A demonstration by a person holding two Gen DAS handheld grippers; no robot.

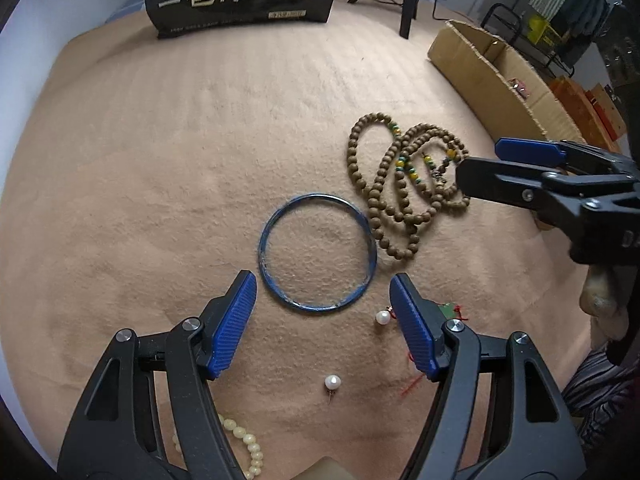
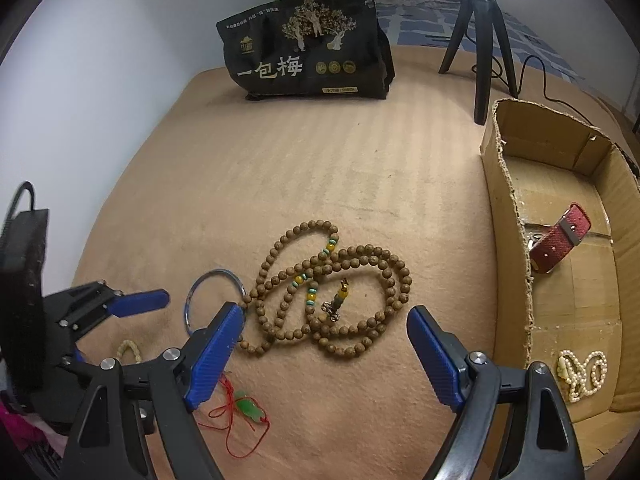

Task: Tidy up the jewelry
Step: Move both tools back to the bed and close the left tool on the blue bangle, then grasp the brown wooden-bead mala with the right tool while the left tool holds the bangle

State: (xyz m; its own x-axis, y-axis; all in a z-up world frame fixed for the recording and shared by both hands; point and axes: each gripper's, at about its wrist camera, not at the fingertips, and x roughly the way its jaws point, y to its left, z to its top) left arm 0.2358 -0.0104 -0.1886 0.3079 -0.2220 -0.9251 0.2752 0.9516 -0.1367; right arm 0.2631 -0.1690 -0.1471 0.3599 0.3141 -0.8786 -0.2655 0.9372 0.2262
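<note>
Two claws are out in front of me, one in each hand, both pointing down at a tan blanket [image 1: 200,140]. My left claw [image 1: 323,288] is wide open and holds nothing. A blue ring [image 1: 264,232] lies flat just past its tips. A loose pearl [image 1: 332,382] lies between its two arms, and a second pearl [image 1: 383,316] sits by its right finger. A string of cream beads [image 1: 250,446] peeks out under its left arm.

Right of the ring lies a long string of brown beads [image 2: 360,256], all coiled up and touching the ring's edge. My right claw [image 2: 325,316] hangs over those beads, wide open, with nothing in its grip. A green charm on red cord [image 2: 250,408] lies near its left finger.

Far right stands a cardboard box [image 2: 508,216]. In it lie a red watch strap [image 2: 560,240] and a small white bead string [image 2: 580,374]. At the back stand a black bag [image 2: 304,44] and a black tripod [image 2: 482,40].
</note>
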